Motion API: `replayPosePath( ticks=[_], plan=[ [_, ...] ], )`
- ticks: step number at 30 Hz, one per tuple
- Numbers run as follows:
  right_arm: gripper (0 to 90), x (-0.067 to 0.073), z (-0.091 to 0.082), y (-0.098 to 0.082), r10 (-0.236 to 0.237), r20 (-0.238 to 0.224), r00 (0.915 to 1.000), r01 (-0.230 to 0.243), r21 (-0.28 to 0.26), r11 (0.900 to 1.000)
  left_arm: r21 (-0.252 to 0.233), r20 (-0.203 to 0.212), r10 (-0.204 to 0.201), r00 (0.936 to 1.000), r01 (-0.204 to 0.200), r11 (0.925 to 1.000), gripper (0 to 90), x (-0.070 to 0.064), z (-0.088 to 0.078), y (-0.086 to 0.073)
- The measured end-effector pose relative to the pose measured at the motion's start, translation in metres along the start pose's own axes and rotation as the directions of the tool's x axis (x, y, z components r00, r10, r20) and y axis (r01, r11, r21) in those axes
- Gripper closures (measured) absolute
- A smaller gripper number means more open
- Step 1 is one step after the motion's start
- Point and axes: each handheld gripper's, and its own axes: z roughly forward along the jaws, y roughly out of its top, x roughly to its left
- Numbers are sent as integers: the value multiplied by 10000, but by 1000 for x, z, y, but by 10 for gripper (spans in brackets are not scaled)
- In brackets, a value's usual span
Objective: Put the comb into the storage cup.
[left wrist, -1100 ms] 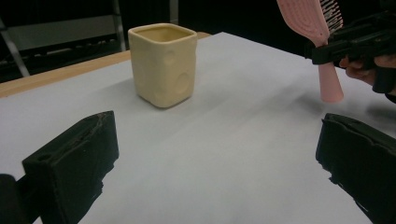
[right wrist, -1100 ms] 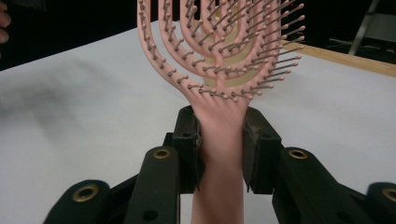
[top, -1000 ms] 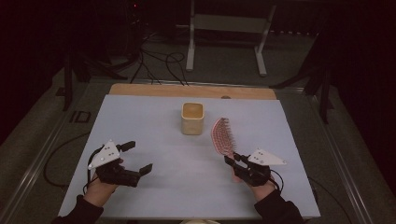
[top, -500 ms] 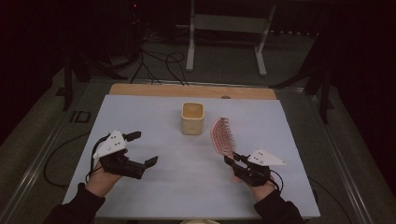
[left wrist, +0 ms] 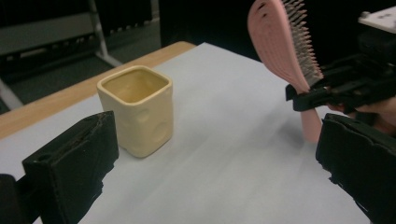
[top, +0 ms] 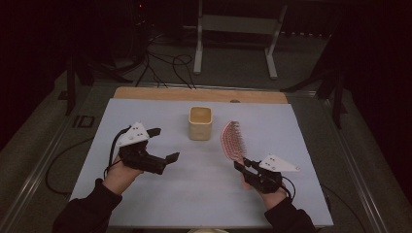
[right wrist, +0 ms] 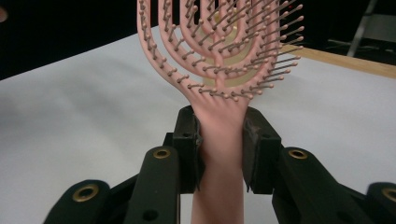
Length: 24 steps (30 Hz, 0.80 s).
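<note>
Your left hand-held gripper (top: 163, 144) hovers over the left half of the bench (top: 160, 194) with its jaws spread wide and nothing between them, aimed toward the centre; from the left gripper view the cream cup (left wrist: 136, 109) sits just ahead between those jaws but well clear of them. That cup (top: 200, 123) stands upright on the far middle of the bench, mouth open and, as far as the pictures show, empty. Just right of it, your right hand-held gripper (top: 241, 166) is clamped on the handle of the pink hairbrush (top: 232, 141), both pads pressing the handle below the bristled head (right wrist: 219, 42), which rises above the bench and tilts toward the cup. The likely step is standing the brush in the cup, so bring the left jaws around the cup's walls and steady it before the brush arrives; it looks light enough to tip or slide. Keep the right grip firm, since the smooth handle could twist. Decide which end goes in: the handle fits more easily than the wide head. Lower it straight down the middle of the mouth, away from the rim.
</note>
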Motion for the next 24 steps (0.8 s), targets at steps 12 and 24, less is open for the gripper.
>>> replayPosePath(
  ticks=[12, 24],
  plan=[
    [705, -1, -1, 1, 12, -9, 10000, -12, -72, 10000, 589, 275, -693, 9972, 675, 9960, 3, -16, 28, 30],
    [704, -2, -1, 1, 33, -39, 10000, -33, -45, 10000, 805, 635, -1433, 9876, 1380, 9871, 4, -28, 48, 45]
  ],
)
